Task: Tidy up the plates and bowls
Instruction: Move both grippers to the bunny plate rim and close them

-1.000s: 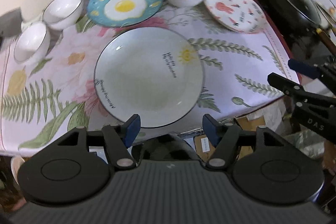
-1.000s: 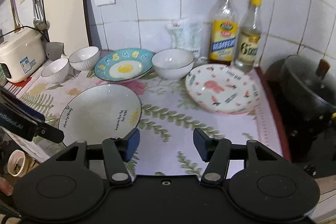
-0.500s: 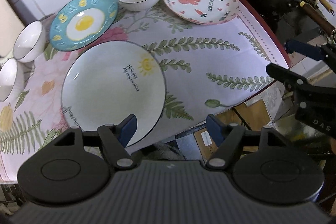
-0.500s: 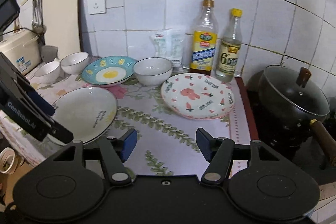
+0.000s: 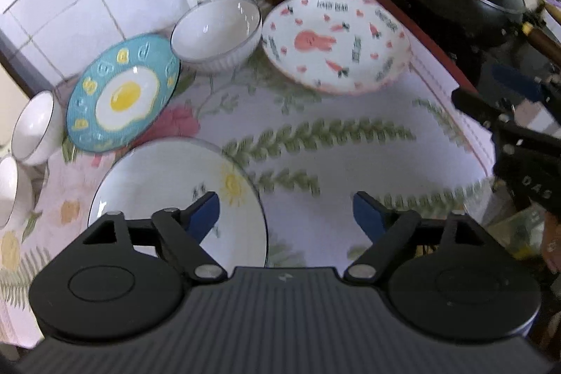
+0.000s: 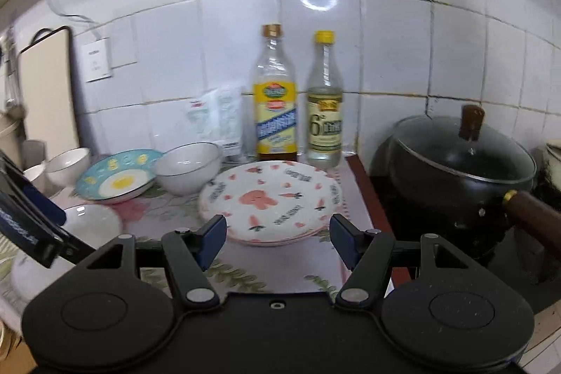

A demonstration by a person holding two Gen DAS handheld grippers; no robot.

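A pink rabbit plate lies at the back right of the flowered cloth. A big white plate with a sun lies at the front left. A blue egg plate and a white bowl sit at the back. Two small white bowls stand at the far left. My left gripper is open and empty above the cloth beside the white plate. My right gripper is open and empty, just in front of the rabbit plate.
Two bottles and a plastic packet stand against the tiled wall. A black lidded pot sits on the stove at the right, its wooden handle pointing forward. A cutting board leans at the left.
Both grippers have moved forward over the counter and toward the right. The rabbit plate is now much closer to the right gripper. Both stay open.
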